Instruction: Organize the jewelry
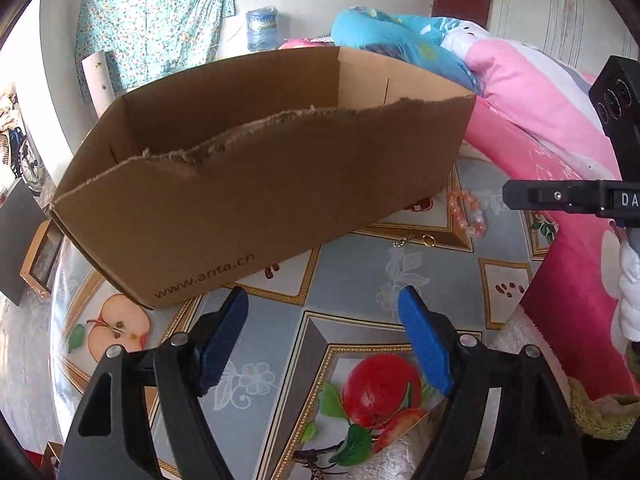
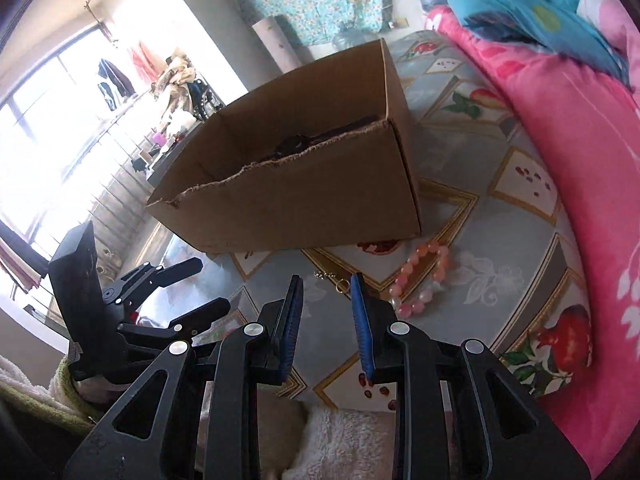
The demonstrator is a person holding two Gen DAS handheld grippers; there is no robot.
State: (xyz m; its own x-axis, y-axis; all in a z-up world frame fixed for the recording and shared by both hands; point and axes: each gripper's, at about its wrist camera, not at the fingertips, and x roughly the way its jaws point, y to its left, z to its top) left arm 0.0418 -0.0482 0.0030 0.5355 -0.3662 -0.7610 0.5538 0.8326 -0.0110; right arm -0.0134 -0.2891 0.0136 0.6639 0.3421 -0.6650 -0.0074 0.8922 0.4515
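Where torn cardboard box [image 1: 256,184] stands: both hand-held grippers empty, left [image 1: 323,300] wide, right [image 2: 327,280] narrow.

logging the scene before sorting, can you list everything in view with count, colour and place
cardboard box: one, brown, open top with torn front edge, on the tablecloth
bead bracelet: one, pink and white, right of the box's front corner
small ring: one, gold, beside a small silver clasp, in front of the box
tablecloth: one, grey-blue with fruit print
quilt: one, pink, at right
water jug: one, blue, by the wall
left tool: open, empty
right tool: narrowly open, empty
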